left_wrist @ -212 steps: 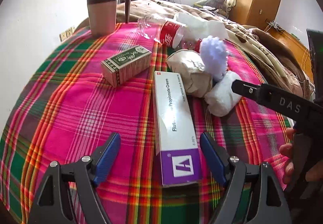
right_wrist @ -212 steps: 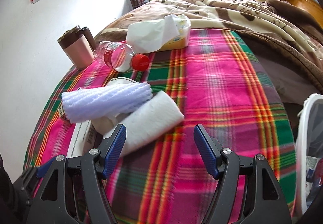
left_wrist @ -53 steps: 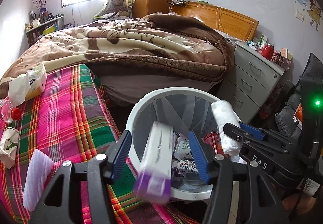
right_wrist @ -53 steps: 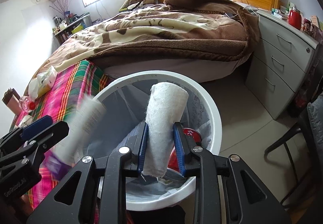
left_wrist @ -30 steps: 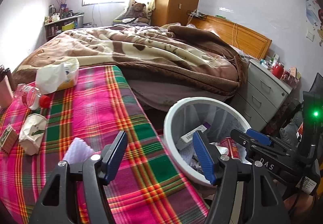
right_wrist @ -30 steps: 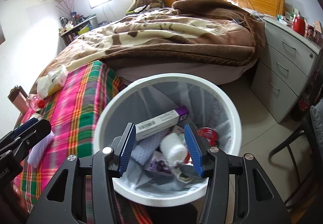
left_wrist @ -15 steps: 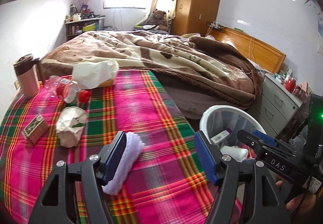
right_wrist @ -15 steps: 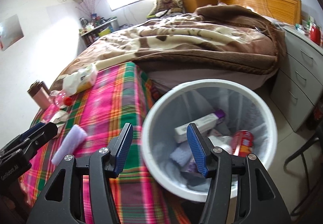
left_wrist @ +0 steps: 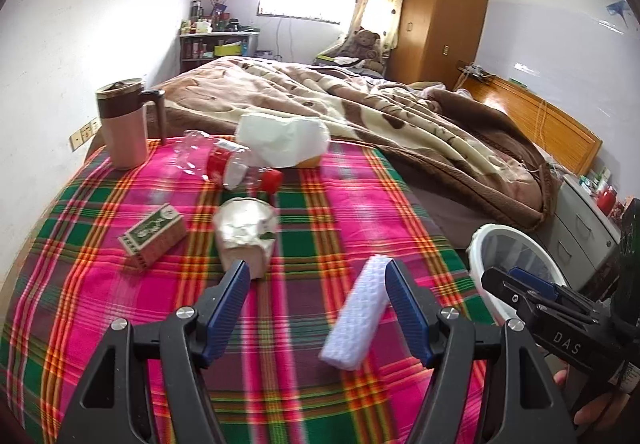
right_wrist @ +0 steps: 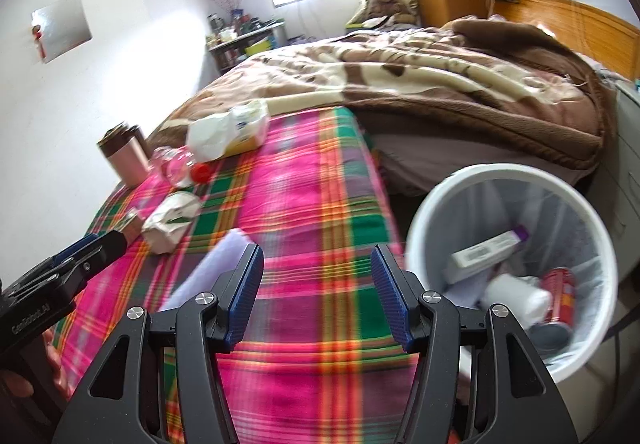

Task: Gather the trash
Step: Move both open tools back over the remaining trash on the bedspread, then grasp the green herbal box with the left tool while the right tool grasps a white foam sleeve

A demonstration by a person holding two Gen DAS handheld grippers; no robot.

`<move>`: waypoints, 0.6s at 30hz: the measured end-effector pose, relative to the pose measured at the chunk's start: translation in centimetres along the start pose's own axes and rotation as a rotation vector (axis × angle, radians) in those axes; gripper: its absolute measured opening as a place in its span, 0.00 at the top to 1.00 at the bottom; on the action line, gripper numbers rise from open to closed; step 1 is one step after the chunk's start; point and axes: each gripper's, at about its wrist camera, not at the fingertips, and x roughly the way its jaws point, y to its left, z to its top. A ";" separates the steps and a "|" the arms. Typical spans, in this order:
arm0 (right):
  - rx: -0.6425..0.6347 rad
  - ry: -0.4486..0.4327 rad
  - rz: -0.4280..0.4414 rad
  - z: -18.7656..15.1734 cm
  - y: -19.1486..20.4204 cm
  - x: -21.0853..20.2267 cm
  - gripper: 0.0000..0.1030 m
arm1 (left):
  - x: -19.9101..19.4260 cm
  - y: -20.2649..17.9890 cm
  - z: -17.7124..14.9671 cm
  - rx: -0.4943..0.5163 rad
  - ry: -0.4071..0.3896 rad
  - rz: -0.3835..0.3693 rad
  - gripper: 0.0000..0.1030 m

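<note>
On the plaid cloth [left_wrist: 360, 195] lie a white foam net wrap [left_wrist: 358, 320], a crumpled paper bag [left_wrist: 246, 232], a small green box [left_wrist: 154, 236] and a clear bottle with a red cap [left_wrist: 224, 161]. My left gripper [left_wrist: 316, 276] is open over the cloth; the foam wrap lies between its jaws, near the right finger, and it is not pressed. My right gripper [right_wrist: 316, 260] is open and holds nothing, with the foam wrap [right_wrist: 208, 264] just left of it. The white bin [right_wrist: 500, 169] at the right holds a white and purple box [right_wrist: 484, 252], a white roll [right_wrist: 516, 300] and a red can [right_wrist: 560, 294].
A brown and pink mug [left_wrist: 122, 123] and a tissue pack [left_wrist: 280, 139] stand at the far end of the cloth. A bed with a brown blanket [left_wrist: 400, 111] lies beyond. Grey drawers [left_wrist: 580, 228] stand behind the bin [left_wrist: 516, 264].
Both grippers have swung left, away from the bin and over the plaid cloth. The foam wrap has come between the left jaws. The bin has slid to the right edge of both views.
</note>
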 end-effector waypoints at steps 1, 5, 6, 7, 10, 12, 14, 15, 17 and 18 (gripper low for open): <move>-0.004 0.006 0.006 -0.1 0.3 0.1 0.44 | -0.1 0.7 0.0 -0.004 -0.001 0.011 0.30; -0.027 0.044 0.034 -0.5 2.1 1.2 0.44 | -0.1 3.5 0.0 -0.031 0.006 0.047 0.30; -0.032 0.055 0.039 -0.6 2.5 1.6 0.44 | -0.1 4.0 0.0 -0.034 0.006 0.054 0.30; -0.034 0.062 0.041 -0.6 2.8 1.7 0.44 | 0.0 4.7 0.0 -0.038 0.010 0.065 0.30; -0.033 0.085 0.052 -0.7 3.6 2.6 0.44 | 0.5 6.5 0.0 -0.048 0.022 0.087 0.30; -0.024 0.098 0.057 -0.7 4.0 3.1 0.44 | 0.6 7.7 0.0 -0.054 0.024 0.107 0.30; -0.017 0.112 0.058 -0.7 4.3 3.6 0.41 | 1.0 8.9 0.1 -0.064 0.036 0.127 0.30; -0.014 0.114 0.060 -0.8 4.4 3.7 0.36 | 1.1 9.3 0.2 -0.067 0.039 0.134 0.30; -0.002 0.132 0.060 -0.8 4.7 4.3 0.34 | 1.4 10.2 0.3 -0.070 0.047 0.143 0.30; 0.004 0.139 0.065 -0.8 4.8 4.6 0.34 | 1.6 10.6 0.3 -0.071 0.051 0.143 0.30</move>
